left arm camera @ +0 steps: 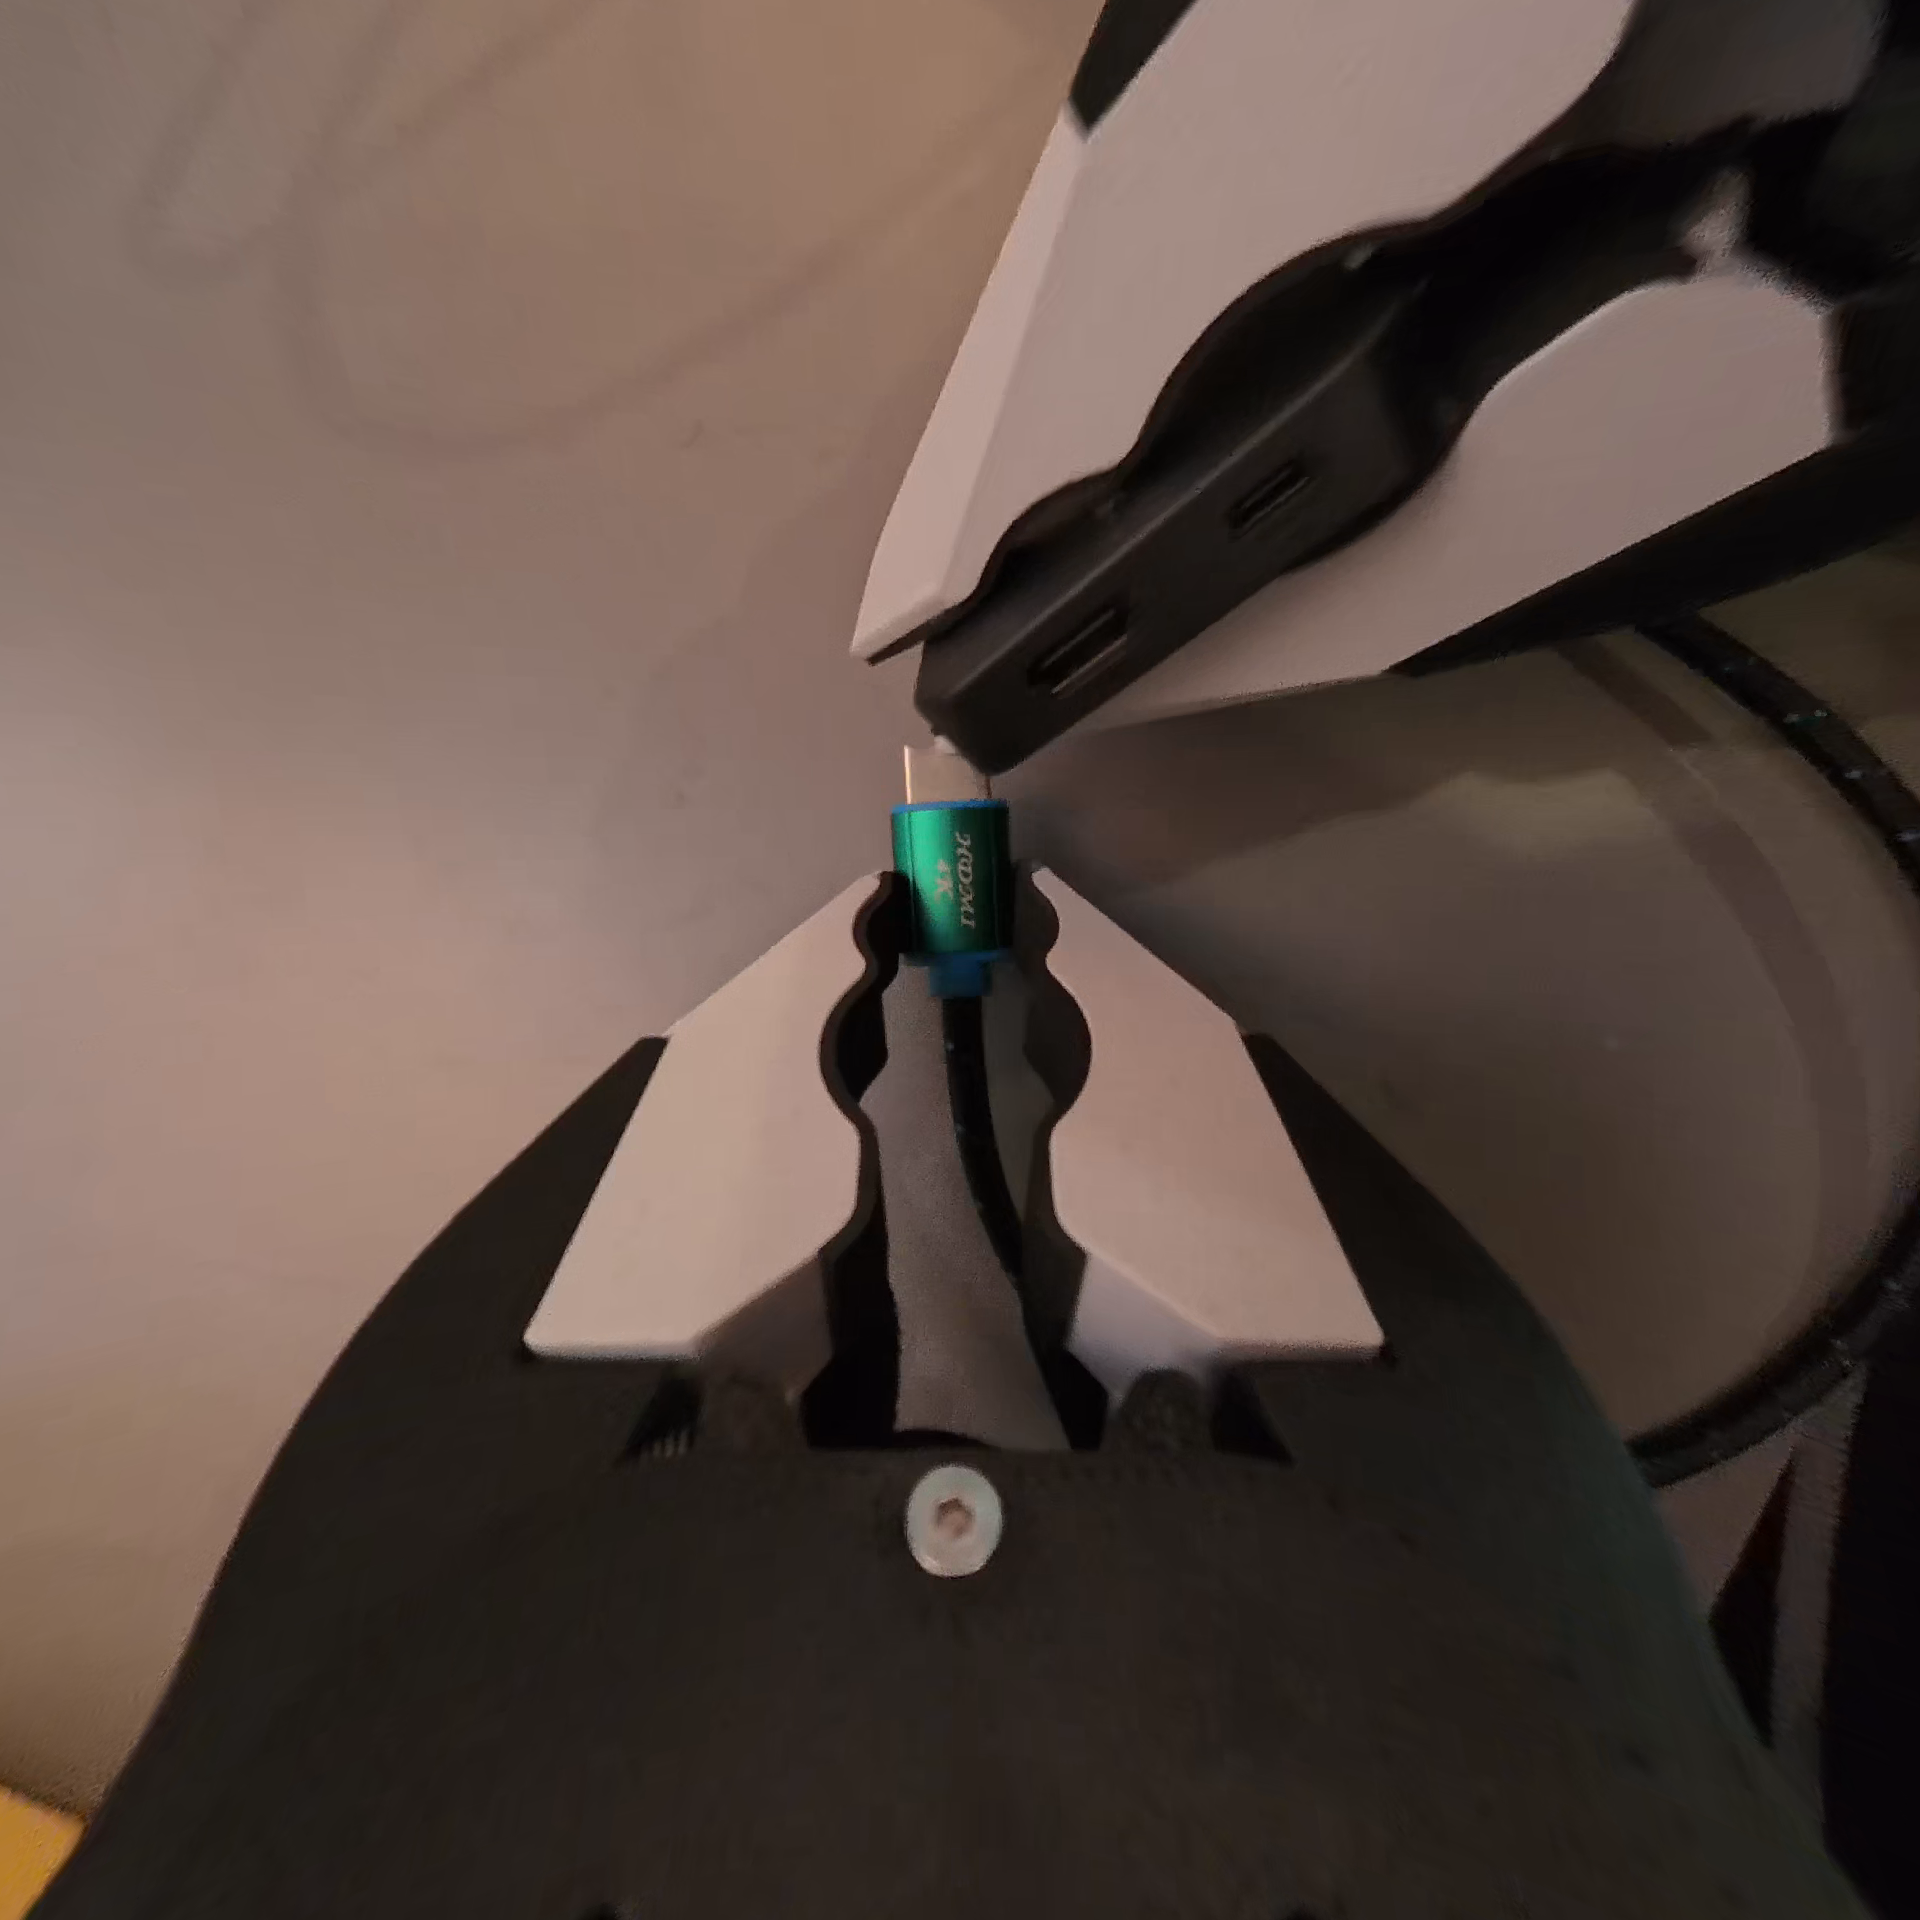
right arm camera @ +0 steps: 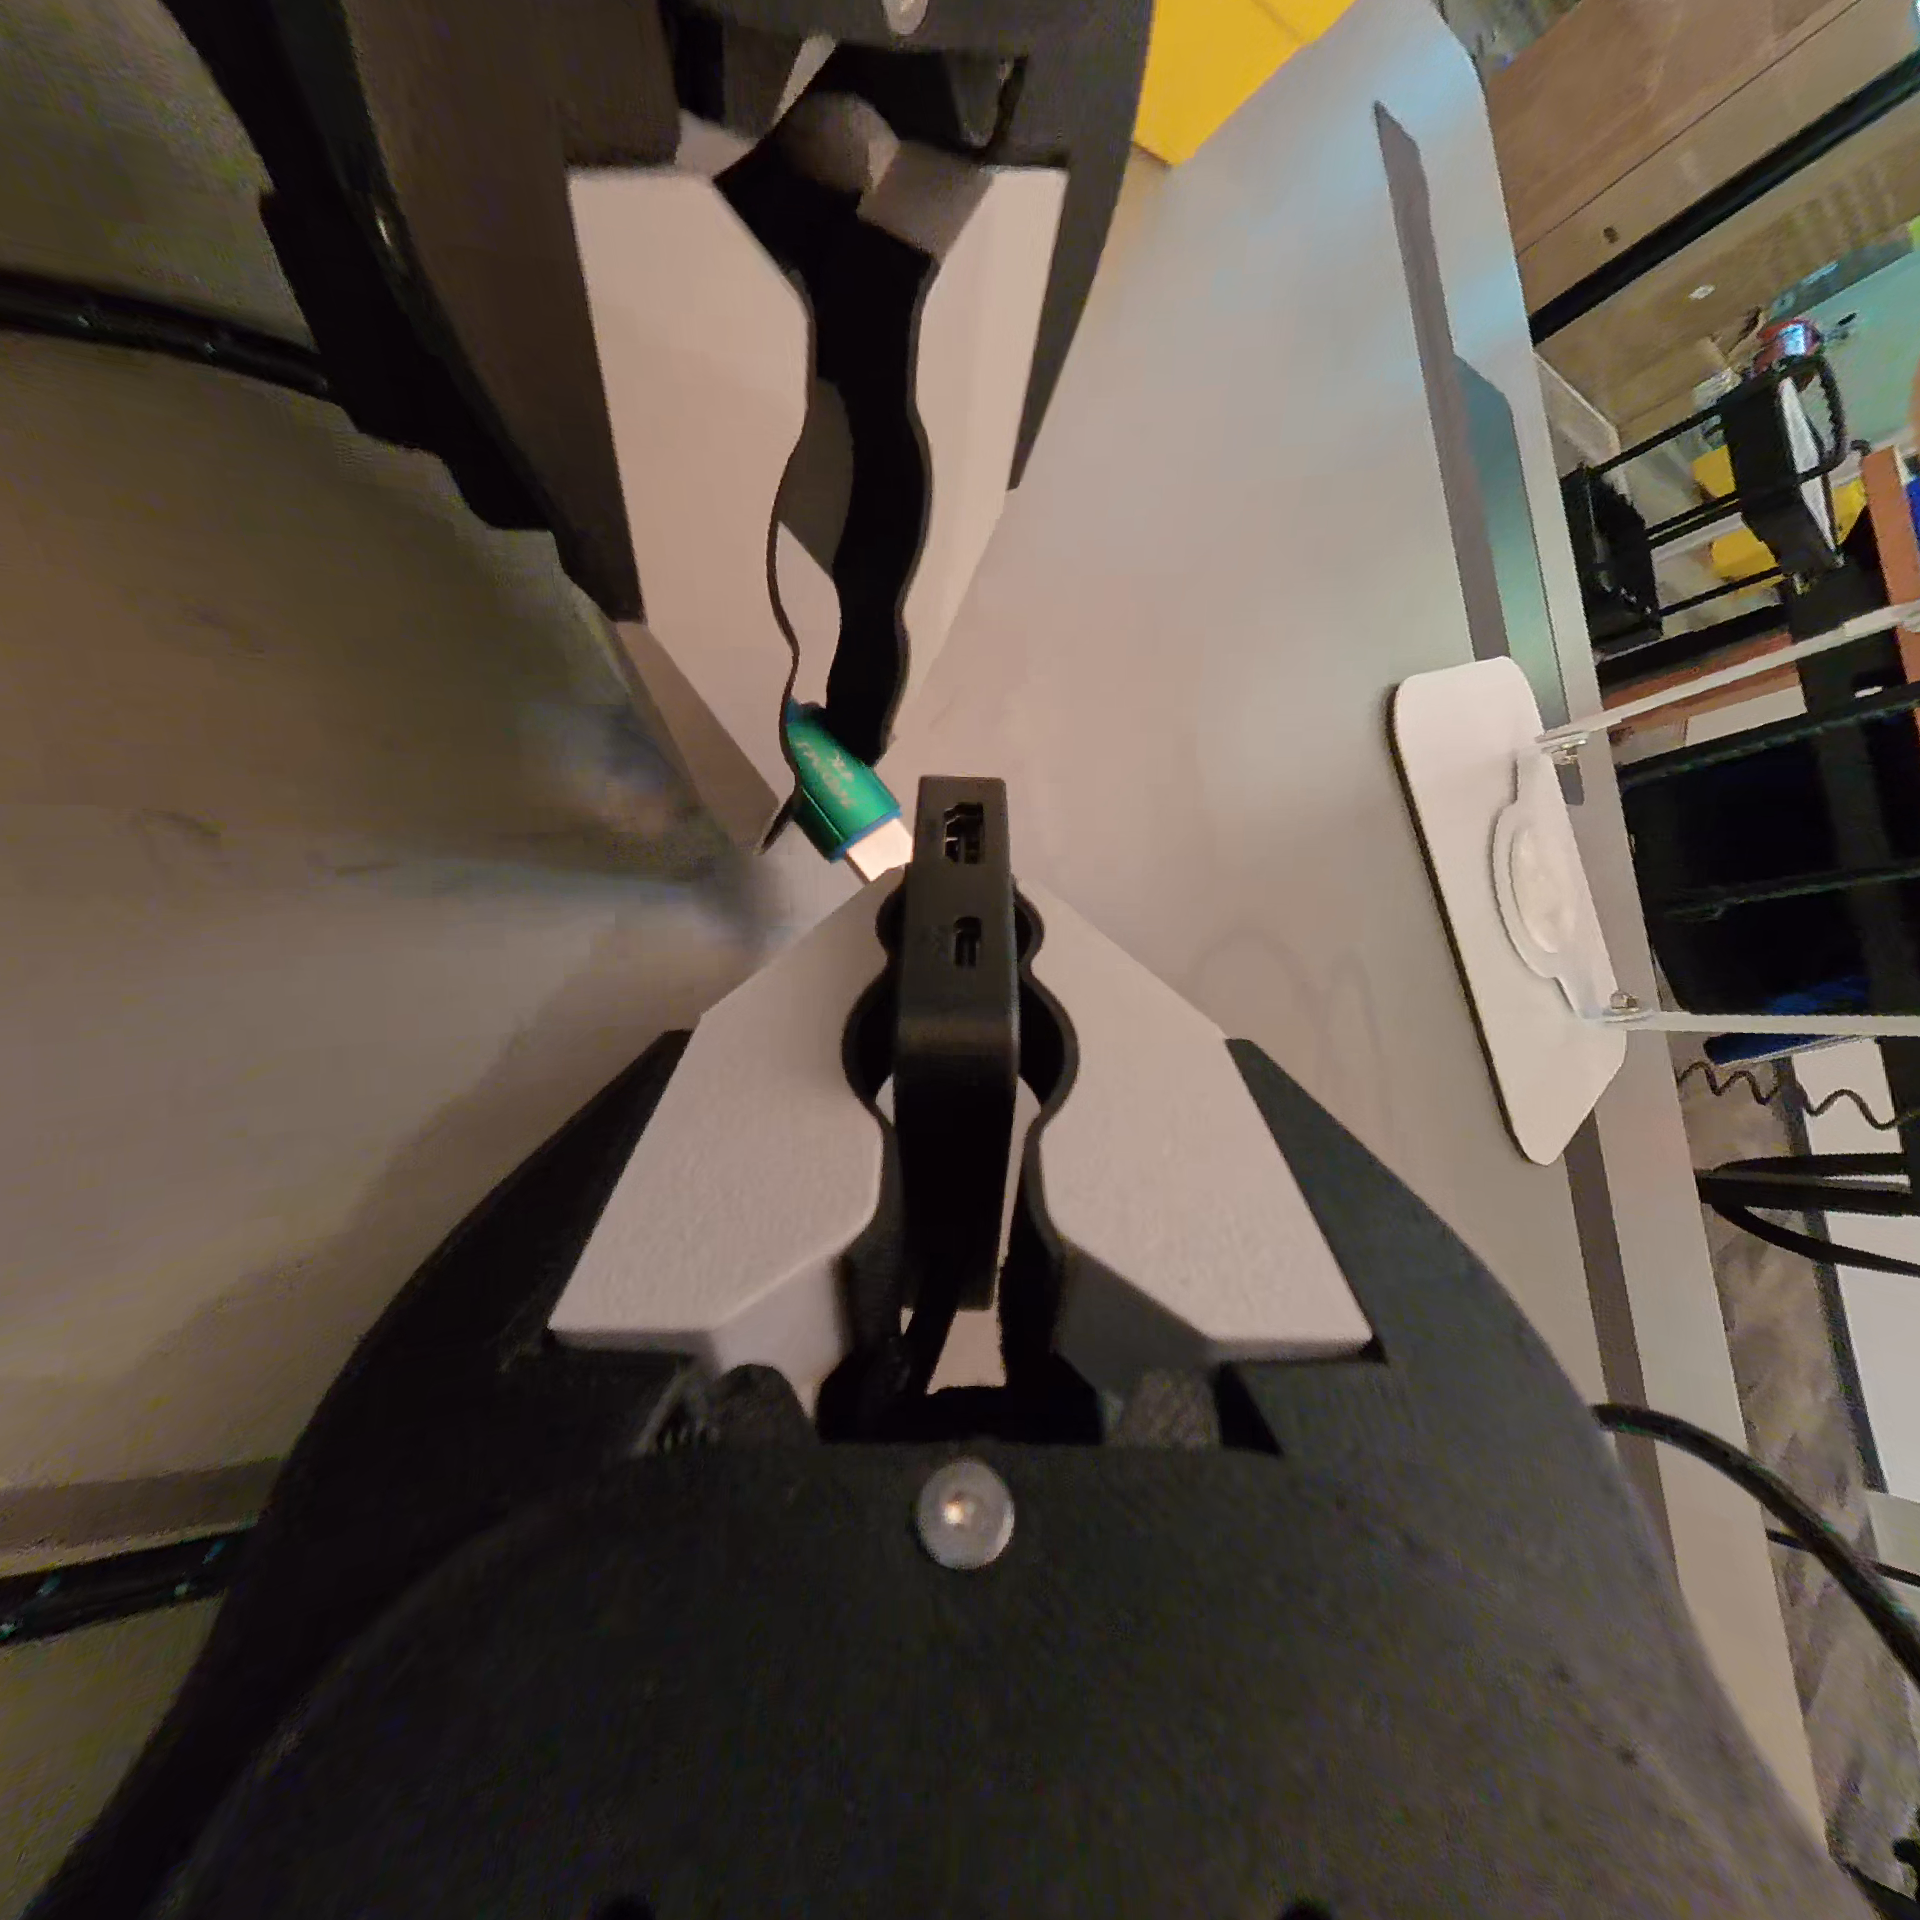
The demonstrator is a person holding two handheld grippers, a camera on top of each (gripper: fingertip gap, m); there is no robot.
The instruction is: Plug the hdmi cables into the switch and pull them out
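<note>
The left gripper (left arm camera: 951, 873) is clenched on the green HDMI plug (left arm camera: 948, 881). The plug stands upright between the two white fingers (left arm camera: 727, 1091), and its black braided cable (left arm camera: 971, 1101) runs back down through the gap between them. The silver metal tip (left arm camera: 930, 774) of the plug points up and is just beside the lower corner of the black switch (left arm camera: 1174, 561); it looks to touch the outside of the case, and it is not inside a port. In the right wrist view the same tip (right arm camera: 883, 850) lies against the side edge of the switch (right arm camera: 958, 987), beside the port face and not in it.

The right gripper (right arm camera: 956, 935) is clenched on the switch and holds it by its two flat sides, above the pale table (right arm camera: 1247, 520). The narrow face with two open ports (right arm camera: 961, 831) looks forward, away from the gripper. A black cord (right arm camera: 914, 1340) leaves the back end of the switch between the fingers.

At the right edge of the table stands a white plate with a clear mount (right arm camera: 1496, 894). A loop of black cable (left arm camera: 1849, 790) lies on the table near its right side in the left wrist view.
</note>
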